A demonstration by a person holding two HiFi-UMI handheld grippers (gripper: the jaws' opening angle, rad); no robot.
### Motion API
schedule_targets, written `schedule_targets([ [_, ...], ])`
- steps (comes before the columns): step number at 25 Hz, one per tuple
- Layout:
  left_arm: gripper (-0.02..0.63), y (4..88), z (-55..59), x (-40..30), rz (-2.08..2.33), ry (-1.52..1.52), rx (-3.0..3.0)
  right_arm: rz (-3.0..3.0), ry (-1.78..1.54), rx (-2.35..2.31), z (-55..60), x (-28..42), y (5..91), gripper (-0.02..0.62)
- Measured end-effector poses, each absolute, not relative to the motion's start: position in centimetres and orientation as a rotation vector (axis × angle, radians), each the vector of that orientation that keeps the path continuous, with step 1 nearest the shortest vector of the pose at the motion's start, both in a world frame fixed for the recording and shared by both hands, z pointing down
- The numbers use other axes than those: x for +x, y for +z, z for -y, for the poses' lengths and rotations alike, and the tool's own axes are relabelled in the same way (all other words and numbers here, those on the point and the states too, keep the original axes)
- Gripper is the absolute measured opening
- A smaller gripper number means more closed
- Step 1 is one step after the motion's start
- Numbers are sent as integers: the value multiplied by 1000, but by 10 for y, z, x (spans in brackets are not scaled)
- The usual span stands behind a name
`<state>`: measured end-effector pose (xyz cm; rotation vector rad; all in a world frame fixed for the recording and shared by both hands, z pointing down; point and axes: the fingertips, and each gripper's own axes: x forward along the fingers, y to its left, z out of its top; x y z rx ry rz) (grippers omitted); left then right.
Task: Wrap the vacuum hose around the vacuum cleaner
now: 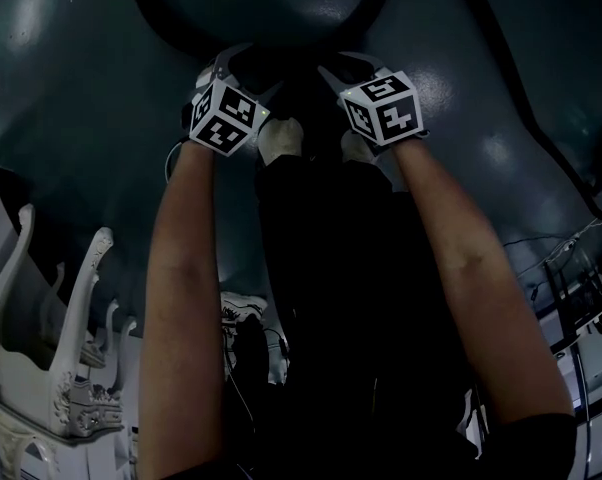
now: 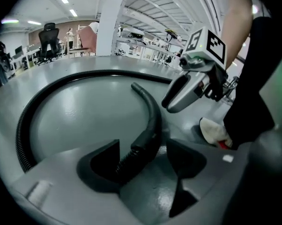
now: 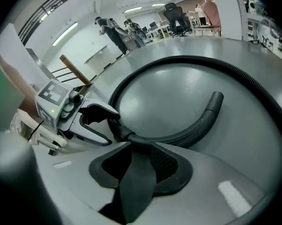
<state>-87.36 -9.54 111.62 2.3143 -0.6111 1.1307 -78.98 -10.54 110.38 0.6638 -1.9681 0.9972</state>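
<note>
The hose (image 2: 152, 116) is lying in a wide loop on the floor (image 2: 85, 102). The left gripper (image 2: 143, 150) is straddling it where the ribbed tube meets the rigid end, its jaws standing wide apart and not pinching. The right gripper (image 3: 142, 153) is holding nothing, its jaws partly apart, with the rigid end just ahead of its tips.

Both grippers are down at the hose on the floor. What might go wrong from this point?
1. The left gripper has its tongs open astride the hose where the ribs meet the rigid end; closing there may slip along the ribs.
2. The right gripper has its tongs open, and the rigid end lies just past their tips, so it may close short.
3. The rest of the hose loops across the floor near the person's shoe; lifting could snag it.
</note>
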Motion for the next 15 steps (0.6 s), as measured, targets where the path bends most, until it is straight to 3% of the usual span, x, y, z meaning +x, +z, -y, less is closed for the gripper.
schedule_targets([
  [5,329,1135,87,-877,463,1276,2361,1987,986,623,104,-798,1108,123],
  [10,258,1145,88,-874,334,1404,2405,2001,977,595,106,-807,1109,123],
  [15,255,1145,89,-874,233,1420,2355,1997,950,544,103,-813,1112,131],
])
